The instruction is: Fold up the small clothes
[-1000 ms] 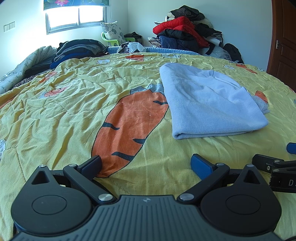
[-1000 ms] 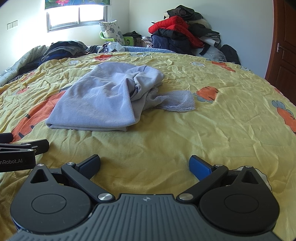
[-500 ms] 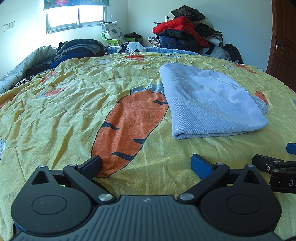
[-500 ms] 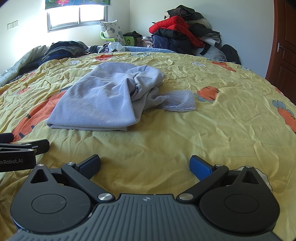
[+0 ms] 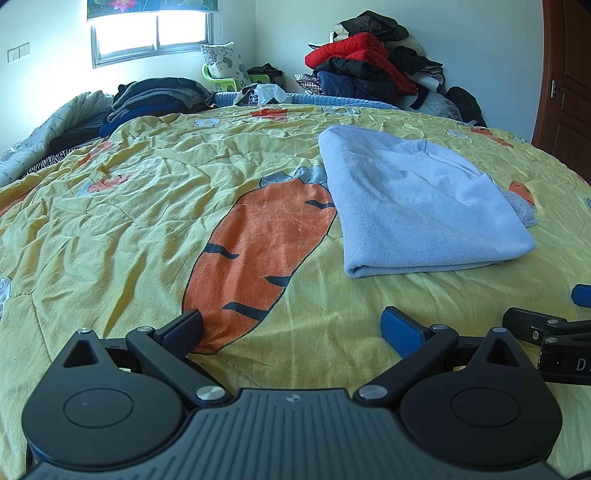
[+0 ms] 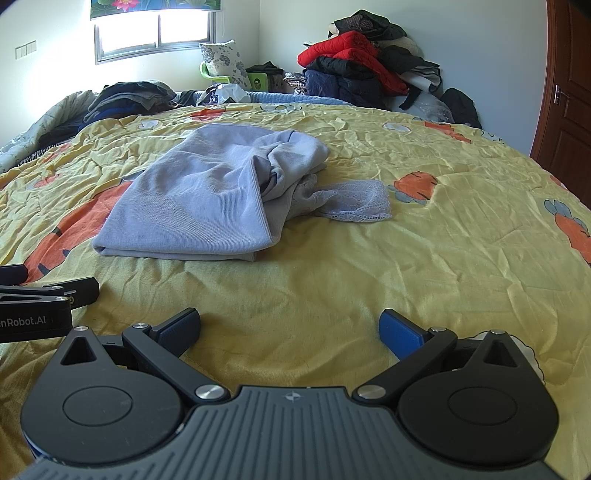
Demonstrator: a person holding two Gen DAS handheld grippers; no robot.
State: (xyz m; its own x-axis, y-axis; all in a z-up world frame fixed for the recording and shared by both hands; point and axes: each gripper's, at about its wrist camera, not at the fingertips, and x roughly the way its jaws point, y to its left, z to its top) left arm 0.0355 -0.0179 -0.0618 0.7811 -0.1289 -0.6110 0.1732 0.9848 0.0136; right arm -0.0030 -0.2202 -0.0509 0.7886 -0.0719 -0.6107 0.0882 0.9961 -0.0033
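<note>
While the pale blue garment (image 6: 192,203) lies half folded on the bed (image 6: 443,236) with its lace end sticking out, both the left tool (image 5: 291,325) and right tool (image 6: 290,323) rest released and empty near it, probably ready for the next fold.

Bright window (image 5: 153,35) lights pale walls; wooden door (image 5: 565,85) stands right of the bed (image 5: 110,221).

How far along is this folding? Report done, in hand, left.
Done: the blue garment lies folded over on the yellow bedspread. In hand: nothing; left gripper and right gripper are open, resting short of it. Left: its bunched side and lace piece stick out.
</note>
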